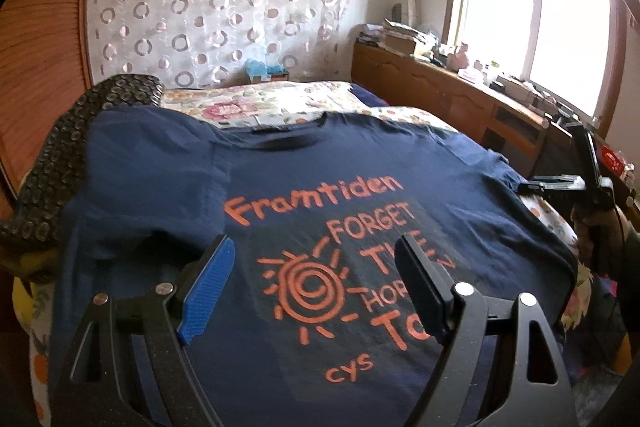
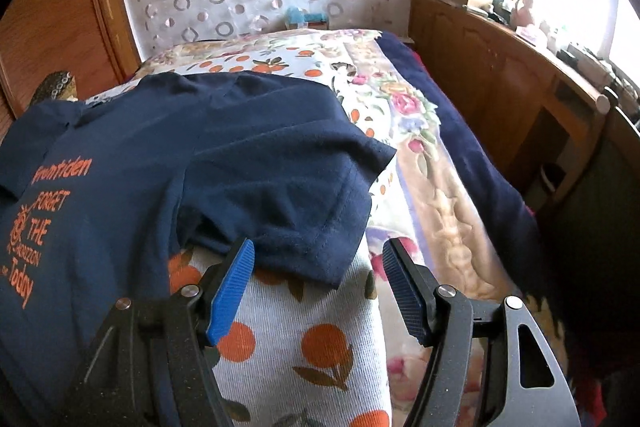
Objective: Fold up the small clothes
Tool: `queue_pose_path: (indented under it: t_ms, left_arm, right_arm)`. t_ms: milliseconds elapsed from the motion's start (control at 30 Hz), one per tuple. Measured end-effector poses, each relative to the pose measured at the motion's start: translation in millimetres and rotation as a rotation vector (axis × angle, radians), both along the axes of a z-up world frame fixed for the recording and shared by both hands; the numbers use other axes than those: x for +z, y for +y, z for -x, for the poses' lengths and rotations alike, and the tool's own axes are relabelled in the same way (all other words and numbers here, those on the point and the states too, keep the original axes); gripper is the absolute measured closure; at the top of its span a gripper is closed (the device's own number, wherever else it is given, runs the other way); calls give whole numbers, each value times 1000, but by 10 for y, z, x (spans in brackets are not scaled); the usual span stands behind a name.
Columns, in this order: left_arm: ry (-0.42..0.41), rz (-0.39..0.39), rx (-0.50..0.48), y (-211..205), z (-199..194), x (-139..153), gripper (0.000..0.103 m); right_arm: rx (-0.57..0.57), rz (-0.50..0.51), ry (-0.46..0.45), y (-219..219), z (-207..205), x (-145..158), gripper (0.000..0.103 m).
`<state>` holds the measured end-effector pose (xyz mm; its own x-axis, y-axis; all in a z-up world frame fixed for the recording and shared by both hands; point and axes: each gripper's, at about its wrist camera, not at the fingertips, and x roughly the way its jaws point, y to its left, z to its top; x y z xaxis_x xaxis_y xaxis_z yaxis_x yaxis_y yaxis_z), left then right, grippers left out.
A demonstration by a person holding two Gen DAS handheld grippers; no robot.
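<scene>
A navy T-shirt (image 1: 168,187) with orange print lies spread flat on the bed, collar at the far end. My left gripper (image 1: 312,247) is open and empty, hovering over the printed chest. In the right wrist view the same T-shirt (image 2: 132,155) fills the left side, with its right sleeve (image 2: 288,199) lying out on the bedding. My right gripper (image 2: 318,251) is open and empty, its fingers on either side of the sleeve's hem, just above it. The right gripper also shows at the right edge of the left wrist view (image 1: 560,183).
The bed has a white cover with orange fruit print (image 2: 304,347) and a floral quilt (image 2: 404,107). A dark beaded cushion (image 1: 52,163) lies at the shirt's left. A wooden headboard shelf (image 1: 460,87) with clutter runs along the right under the window. A wooden wardrobe (image 2: 56,19) stands left.
</scene>
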<state>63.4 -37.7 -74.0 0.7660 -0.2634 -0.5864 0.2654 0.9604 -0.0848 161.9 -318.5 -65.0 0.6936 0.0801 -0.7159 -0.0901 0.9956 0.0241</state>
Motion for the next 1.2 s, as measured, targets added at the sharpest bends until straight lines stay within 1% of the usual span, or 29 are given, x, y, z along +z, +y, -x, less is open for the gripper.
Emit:
queue_pose_path:
  t_ms: [33,67,200,267,300,367,400,433,467,533,600,700,800,900,1000,1067,1133,1200]
  left_arm:
    - [7,-4,-5,-21,-2,-16,20]
    - [13,-7,-10,-43,-1,-35,20]
    - [22,-6,-20,-103,27,-70,20]
    - [23,-7,-24,-125,38,-80,20]
    - [23,-8,-25,-132,46,-84,20]
    - [24,-10,-25,-139,54,-90,20]
    - [25,-8,-26,-145,64,-95,20]
    - [25,-6,-26,-144,66,-97,20]
    - [24,-4,-27,-146,74,-100,20]
    - [23,-3,-26,-155,85,-106,20]
    - [24,-1,-27,-158,86,-106,20]
    - [24,1,-28,-170,98,-113,20]
    - [22,2,-27,-169,114,-114,20]
    - [21,3,-25,-172,114,-115,20]
    - [21,8,-22,-172,131,-115,20]
    - [19,8,-22,-169,136,-114,20]
    - [19,9,-22,-173,140,-116,20]
    - [20,10,-23,-161,128,-112,20]
  right_arm:
    - [3,9,-1,45,-8,21,34]
    - [5,10,0,-46,-15,16,34]
    - [13,16,11,-111,-45,28,35]
    - [33,25,6,-135,-46,6,49]
    - [44,25,-1,-150,-55,-11,54]
    - [56,57,-16,-154,-44,-40,75]
    - [64,77,-21,-135,-29,-52,80]
    - [68,99,-26,-114,-23,-54,88]
    - [74,118,-30,-95,-17,-56,91]
    - [80,145,-43,-84,-13,-44,94]
    - [80,157,-74,-71,-13,3,94]
    - [100,138,-142,8,17,160,94]
    - [155,114,-200,189,60,323,96]
    - [238,76,-227,413,123,401,96]
    - [334,32,-211,662,183,355,96]
    - [368,49,-195,768,231,258,96]
    - [375,60,-177,761,252,166,96]
    - [347,55,-161,681,240,133,96]
